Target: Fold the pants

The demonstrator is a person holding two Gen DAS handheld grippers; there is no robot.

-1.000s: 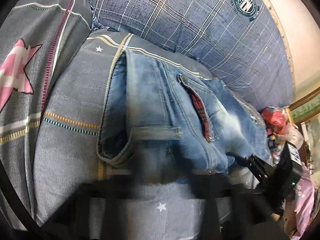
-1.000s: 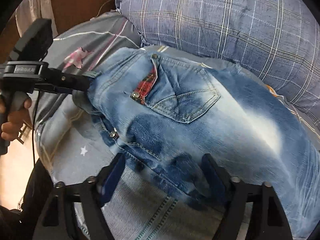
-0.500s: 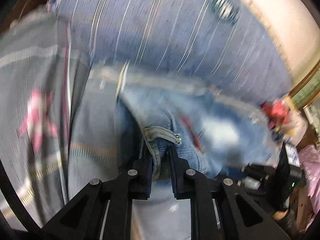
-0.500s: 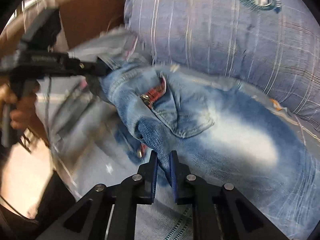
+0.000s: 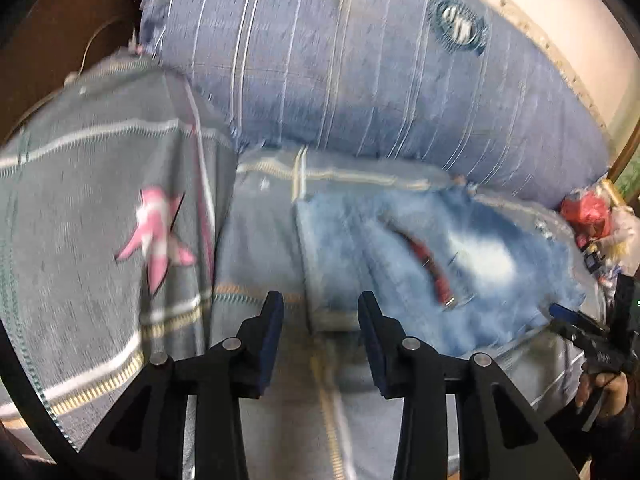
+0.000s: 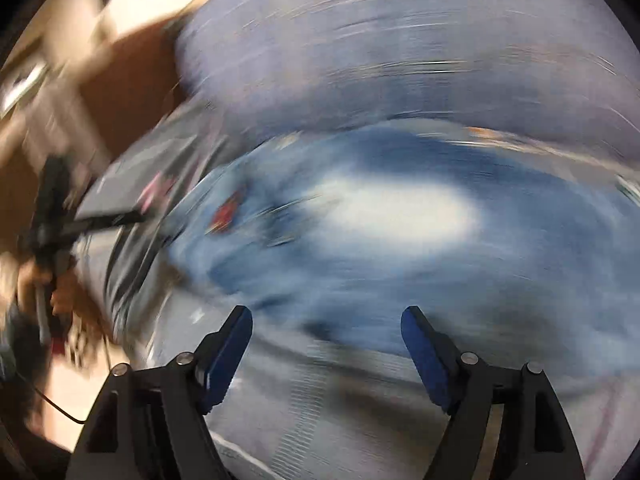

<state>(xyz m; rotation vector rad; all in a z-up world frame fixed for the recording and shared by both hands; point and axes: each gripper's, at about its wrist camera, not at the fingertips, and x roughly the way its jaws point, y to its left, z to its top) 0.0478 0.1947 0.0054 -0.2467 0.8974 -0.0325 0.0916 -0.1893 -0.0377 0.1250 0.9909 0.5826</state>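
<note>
Left black two-finger gripper point(image 5: 320, 312): spread apart, pinching nothing, poised just before the near left corner of the faded blue denim pants point(image 5: 420, 256), where the thick waistband edge shows between the finger tips. Right black two-finger gripper point(image 6: 326, 334): also spread wide and empty, low over the near edge of the same pants point(image 6: 380, 232), though heavy blur in this view hides fine detail.

Pants: lying folded on the grey striped bedsheet with small stars point(image 5: 260, 240), close under the big blue checked pillow point(image 5: 360, 80) at the far edge of the bed. Long axis across the bed, from the waistband on the left toward the pale washed patch and the legs on the right; red-lined pocket flap point(image 5: 436, 268) about in the middle. Grey pillow with a pink star point(image 5: 160, 236) beside the pants on the left, not touching, as far as visible.

Probably between two folds. For the coming move: garment straight ahead of both claws, left claw nearer the waistband end, right claw nearer the leg part. Next grasp likely on the near edge again.
</note>
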